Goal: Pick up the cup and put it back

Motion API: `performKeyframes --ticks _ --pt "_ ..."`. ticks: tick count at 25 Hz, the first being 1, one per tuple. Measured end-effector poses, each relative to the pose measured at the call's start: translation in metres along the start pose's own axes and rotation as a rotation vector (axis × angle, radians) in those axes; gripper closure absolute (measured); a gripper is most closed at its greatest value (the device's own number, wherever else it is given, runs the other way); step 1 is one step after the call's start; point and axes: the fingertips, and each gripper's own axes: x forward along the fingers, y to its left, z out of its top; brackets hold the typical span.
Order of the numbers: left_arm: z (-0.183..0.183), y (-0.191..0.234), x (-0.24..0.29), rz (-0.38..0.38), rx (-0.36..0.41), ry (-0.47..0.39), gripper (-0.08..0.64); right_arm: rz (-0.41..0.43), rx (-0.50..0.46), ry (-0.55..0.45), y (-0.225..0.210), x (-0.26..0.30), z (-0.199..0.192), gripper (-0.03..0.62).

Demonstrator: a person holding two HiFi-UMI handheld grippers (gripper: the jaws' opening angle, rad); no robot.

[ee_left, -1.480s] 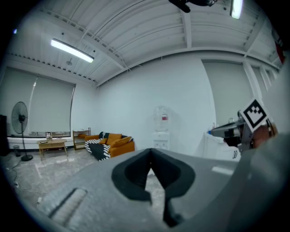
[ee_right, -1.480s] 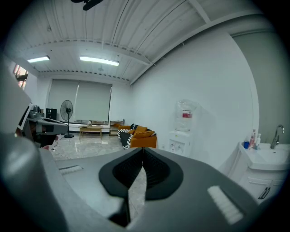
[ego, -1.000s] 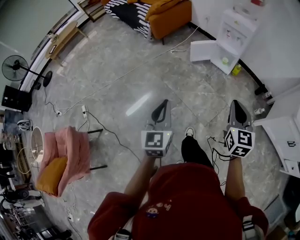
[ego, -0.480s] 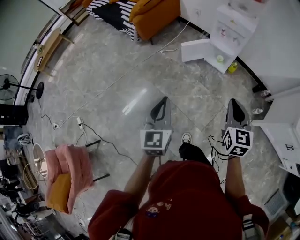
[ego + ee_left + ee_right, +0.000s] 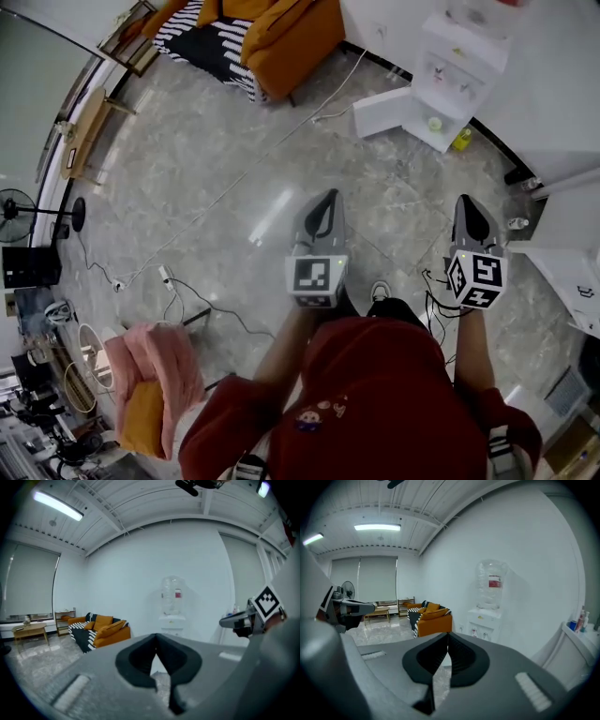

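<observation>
I cannot make out a cup in any view. My left gripper (image 5: 324,197) is held out over the grey marble floor (image 5: 216,169), its jaws closed together with nothing between them; its own view shows the same on the left gripper (image 5: 156,638). My right gripper (image 5: 467,202) is level with it to the right, also shut and empty, as seen on the right gripper (image 5: 447,635). Both point toward a white water dispenser (image 5: 461,56) against the far wall, whose lower door (image 5: 392,105) stands open. A small yellow-green thing (image 5: 434,123) sits inside; what it is I cannot tell.
An orange sofa with a striped cover (image 5: 267,33) stands at the far left wall. A white cabinet (image 5: 572,253) is on the right. A pink chair with an orange cushion (image 5: 155,394) is at the near left. Cables (image 5: 178,291) trail on the floor.
Both grippers and the person have moved forward toward the water dispenser and sofa, which now sit closer. The pink chair has slipped back toward the lower left. Jaws stayed shut.
</observation>
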Motion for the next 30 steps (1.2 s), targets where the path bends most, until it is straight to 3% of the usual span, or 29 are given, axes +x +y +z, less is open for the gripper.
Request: performKeyframes --ticks 10,18,23,30 --pt "0.022 0.088 0.13 -0.223 0.045 0.004 0.56 -0.145 0.073 0.031 0.024 0.12 0.041 0.589" --pt "0.034 0.138 0.202 -0.4 0.082 0.008 0.56 -0.274 0.109 0.05 0.047 0.189 0.066 0.591" --pt "0.042 0.146 0.242 -0.498 0.109 0.005 0.56 -0.385 0.143 0.037 0.038 0.202 0.075 0.589" --pt "0.051 0.112 0.289 -0.604 0.143 -0.012 0.56 -0.493 0.191 0.04 -0.003 0.205 0.062 0.589"
